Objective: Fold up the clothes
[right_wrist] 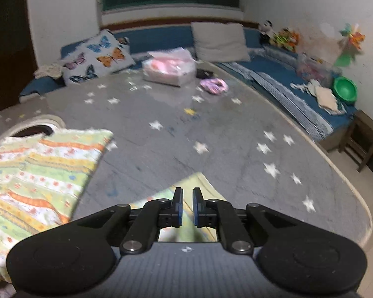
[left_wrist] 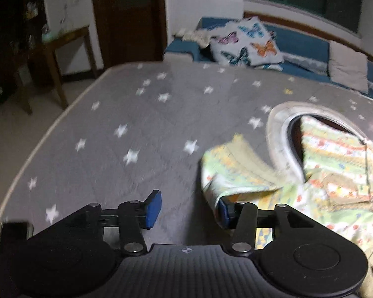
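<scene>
**Two claws working the sleeves of a striped top on the bed**

The striped top [left_wrist: 335,164] is lying spread on the grey star-print bed cover [left_wrist: 126,114], collar [left_wrist: 276,129] pointing away toward the far pillows, which is putting both sleeves within reach of the two claws.

The left claw [left_wrist: 187,209] is sitting low at the near edge of the garment with its jaws wide apart. Its right pad is tucking under the folded-over edge of the left sleeve [left_wrist: 236,171], while the other pad is hanging over bare cover. That placement is suggesting a scoop under the cloth before closing, though nothing is being gripped here.

The right claw [right_wrist: 187,207] is hovering over the tip of the right sleeve [right_wrist: 194,186], its jaws drawn nearly together with a narrow gap showing. The frame is blurred and the cloth is passing beneath the pads, so whether fabric is actually pinched I cannot tell; it may be that only the tips are nipping it.

The garment's body [right_wrist: 42,164] is lying to the left in the right wrist view, well apart from that sleeve tip.

Further up the bed are a butterfly pillow [right_wrist: 99,57], a plain pillow [right_wrist: 218,41], a clear bag with pink contents [right_wrist: 169,68] and a small pink item [right_wrist: 213,85]. All are lying well apart from the top, so none is blocking a fold. A green bowl [right_wrist: 344,89] is sitting off to the far right.
</scene>
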Tool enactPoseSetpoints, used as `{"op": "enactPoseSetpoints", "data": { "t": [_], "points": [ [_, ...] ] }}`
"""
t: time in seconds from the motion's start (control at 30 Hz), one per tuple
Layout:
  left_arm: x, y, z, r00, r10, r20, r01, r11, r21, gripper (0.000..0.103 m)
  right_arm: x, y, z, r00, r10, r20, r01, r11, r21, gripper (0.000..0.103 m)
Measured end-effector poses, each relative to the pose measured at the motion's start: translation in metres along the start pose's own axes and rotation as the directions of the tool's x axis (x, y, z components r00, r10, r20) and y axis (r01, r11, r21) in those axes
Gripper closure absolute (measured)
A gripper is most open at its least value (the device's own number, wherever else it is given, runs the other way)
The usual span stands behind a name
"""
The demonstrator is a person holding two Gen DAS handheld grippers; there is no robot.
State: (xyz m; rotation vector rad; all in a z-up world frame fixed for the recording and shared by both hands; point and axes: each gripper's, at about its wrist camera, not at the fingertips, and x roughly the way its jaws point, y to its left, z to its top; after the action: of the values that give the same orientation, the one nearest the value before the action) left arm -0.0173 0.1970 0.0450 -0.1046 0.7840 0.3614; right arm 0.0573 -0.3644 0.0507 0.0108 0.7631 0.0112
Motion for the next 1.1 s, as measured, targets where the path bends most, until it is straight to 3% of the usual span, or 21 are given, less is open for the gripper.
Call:
{"op": "enactPoseSetpoints", "data": {
  "t": [0.1,0.23,0.37,0.67,0.93,1.0,1.03,1.1],
  "points": [
    [-0.001,-0.022,0.011,0.997,-0.065,0.030,0.064,0.997,0.043,0.048,0.004,0.013,0.011,0.998,0.069,0.002,-0.069,0.997,-0.023,0.078],
    [0.010,-0.061,0.027,0.989,-0.146,0.032,0.141,0.982,0.124,0.048,0.022,0.038,0.025,0.983,0.182,-0.030,-0.184,0.981,-0.069,0.077],
    [0.034,-0.101,0.044,0.978,-0.207,-0.010,0.205,0.959,0.197,0.048,0.041,0.060,0.036,0.968,0.241,-0.065,-0.247,0.963,-0.110,0.071],
    [0.110,-0.157,0.074,0.975,-0.200,-0.098,0.219,0.941,0.257,0.048,0.088,0.083,0.053,0.943,0.299,-0.143,-0.315,0.943,-0.108,0.071],
    [0.132,-0.175,0.078,0.966,-0.234,-0.113,0.258,0.921,0.292,0.049,0.115,0.098,0.061,0.938,0.300,-0.172,-0.323,0.937,-0.130,0.069],
    [0.134,-0.177,0.079,0.962,-0.250,-0.112,0.272,0.916,0.296,0.051,0.117,0.100,0.063,0.938,0.301,-0.173,-0.325,0.936,-0.135,0.072],
    [0.135,-0.178,0.080,0.958,-0.263,-0.113,0.285,0.911,0.298,0.058,0.118,0.101,0.064,0.939,0.298,-0.172,-0.323,0.936,-0.142,0.075],
    [0.136,-0.181,0.081,0.952,-0.286,-0.113,0.307,0.902,0.304,0.074,0.119,0.105,0.066,0.940,0.292,-0.173,-0.319,0.934,-0.158,0.093]
  ]
}}
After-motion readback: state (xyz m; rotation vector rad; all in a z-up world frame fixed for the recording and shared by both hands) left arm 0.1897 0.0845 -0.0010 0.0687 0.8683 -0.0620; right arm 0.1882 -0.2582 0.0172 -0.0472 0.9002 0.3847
